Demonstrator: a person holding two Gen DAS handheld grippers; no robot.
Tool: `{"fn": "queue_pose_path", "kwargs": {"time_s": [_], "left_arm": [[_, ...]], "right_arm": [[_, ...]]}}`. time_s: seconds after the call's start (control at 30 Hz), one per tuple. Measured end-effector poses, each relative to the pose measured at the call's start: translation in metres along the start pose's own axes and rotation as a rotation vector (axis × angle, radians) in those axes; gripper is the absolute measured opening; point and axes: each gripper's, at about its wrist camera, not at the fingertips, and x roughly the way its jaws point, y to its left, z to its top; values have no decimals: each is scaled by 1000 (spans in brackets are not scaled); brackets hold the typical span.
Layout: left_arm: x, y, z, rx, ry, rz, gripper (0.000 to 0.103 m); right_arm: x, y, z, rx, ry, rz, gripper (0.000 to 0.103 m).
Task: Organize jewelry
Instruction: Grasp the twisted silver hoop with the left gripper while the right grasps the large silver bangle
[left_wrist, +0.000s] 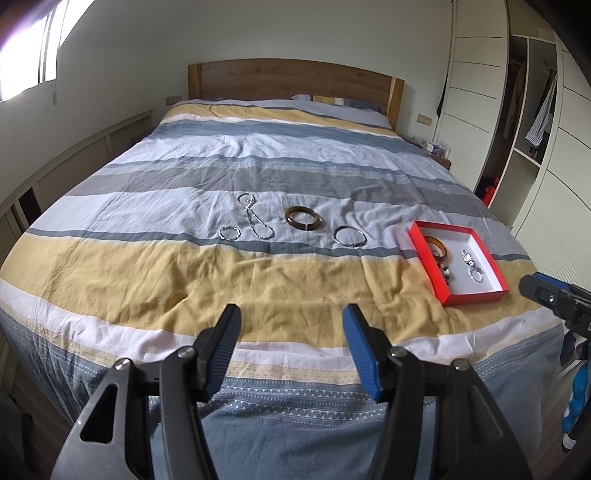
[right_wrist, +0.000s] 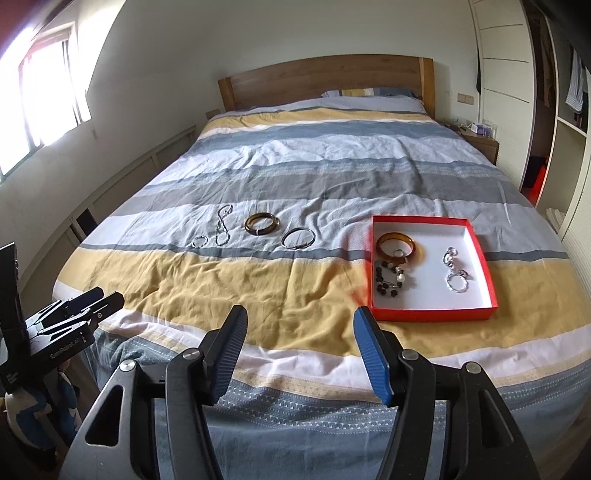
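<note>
Both tools, left tool (left_wrist: 291, 317) and right tool (right_wrist: 299, 319), gape wide, holding nothing.

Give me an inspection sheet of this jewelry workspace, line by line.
Surface: striped bedspread, wrinkled.
Job's things: red box open, holding an amber bangle, dark bead bracelet and silver chain. Loose on the bedspread: small silver ring, silver necklace, brown bangle, silver bangle.
Clutter: nothing seen.
Grippers: left claw open, empty; right claw open, empty.
Cables: nothing seen.
Surroundings: wooden headboard, window, wardrobe.
</note>
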Motion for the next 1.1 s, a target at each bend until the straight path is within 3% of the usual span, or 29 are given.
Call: {"fn": "queue_pose_path", "kwargs": {"time_s": [0.67,0.87,1.1], "left_arm": [[70,36,1,-42,105,68,55],[106,75,4,-116,168,104,55],[157,114,34,-143,199,170,55]], "right_arm": [[96,26,7,-71,164,63,58],[134,18,13,-67,206,69,53],[190,3,47,-44,215,82,49]]}}
